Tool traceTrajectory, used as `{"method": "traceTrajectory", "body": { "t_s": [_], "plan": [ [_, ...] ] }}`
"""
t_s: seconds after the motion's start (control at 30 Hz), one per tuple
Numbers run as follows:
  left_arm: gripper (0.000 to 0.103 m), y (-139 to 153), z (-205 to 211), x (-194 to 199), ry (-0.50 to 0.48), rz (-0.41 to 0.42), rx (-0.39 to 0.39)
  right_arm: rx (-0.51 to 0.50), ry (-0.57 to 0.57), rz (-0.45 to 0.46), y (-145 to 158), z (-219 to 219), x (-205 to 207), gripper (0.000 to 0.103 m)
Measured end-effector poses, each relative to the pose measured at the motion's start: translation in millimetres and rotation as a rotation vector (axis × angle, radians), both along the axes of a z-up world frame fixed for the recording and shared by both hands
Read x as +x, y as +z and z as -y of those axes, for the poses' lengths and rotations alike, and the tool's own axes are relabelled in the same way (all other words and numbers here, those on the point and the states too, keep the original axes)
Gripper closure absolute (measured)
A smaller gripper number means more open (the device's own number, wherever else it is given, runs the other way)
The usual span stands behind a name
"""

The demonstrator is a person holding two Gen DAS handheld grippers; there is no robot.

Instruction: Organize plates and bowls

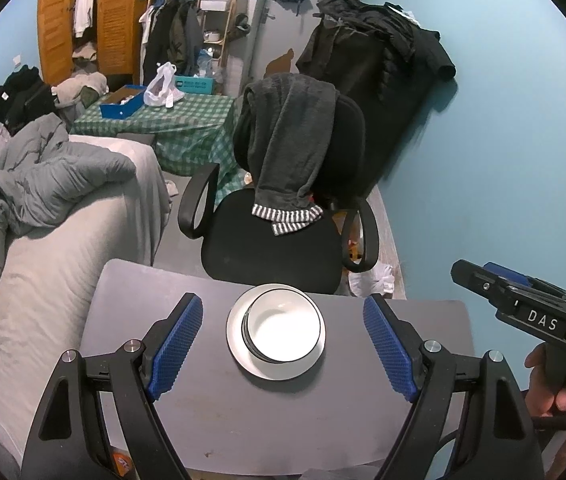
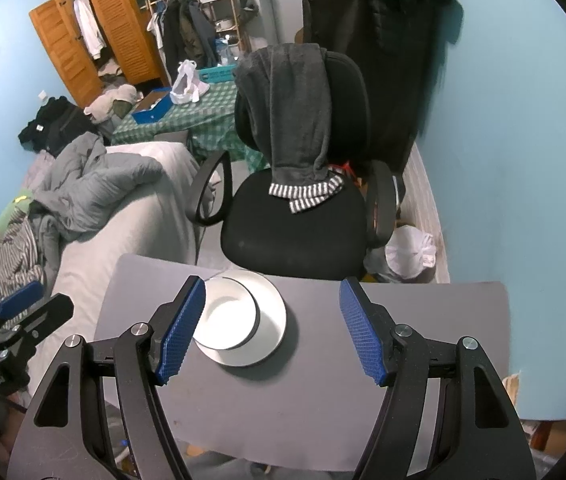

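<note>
Bowl nested on plate, far edge of table. Left hand-held gripper and right hand-held gripper spread, empty, hovering (stacking looks done). Next: retreat or fetch more.

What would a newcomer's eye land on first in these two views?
Probably the white bowl sitting on a white plate near the far edge of the grey table, framed by the open left gripper. Right behind it stands a black office chair with a grey garment draped over its back. The open right gripper hangs over the same table, holding nothing.
</note>
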State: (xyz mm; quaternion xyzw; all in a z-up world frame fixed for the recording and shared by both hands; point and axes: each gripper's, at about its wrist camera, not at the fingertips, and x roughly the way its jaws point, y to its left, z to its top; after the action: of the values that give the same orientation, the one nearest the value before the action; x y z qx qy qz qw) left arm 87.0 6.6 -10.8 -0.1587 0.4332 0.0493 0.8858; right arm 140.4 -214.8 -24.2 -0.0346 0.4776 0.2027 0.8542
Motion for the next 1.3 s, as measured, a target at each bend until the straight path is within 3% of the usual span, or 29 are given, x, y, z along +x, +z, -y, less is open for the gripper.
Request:
{"method": "traceTrajectory", "body": {
  "t_s": [1.3],
  "plan": [
    [0.017,6.0,11.4,-4.9,-0.026,-0.006,0.059,-0.008,0.014,-0.024,-3.8,2.2,-6.8,0.034]
  ]
}}
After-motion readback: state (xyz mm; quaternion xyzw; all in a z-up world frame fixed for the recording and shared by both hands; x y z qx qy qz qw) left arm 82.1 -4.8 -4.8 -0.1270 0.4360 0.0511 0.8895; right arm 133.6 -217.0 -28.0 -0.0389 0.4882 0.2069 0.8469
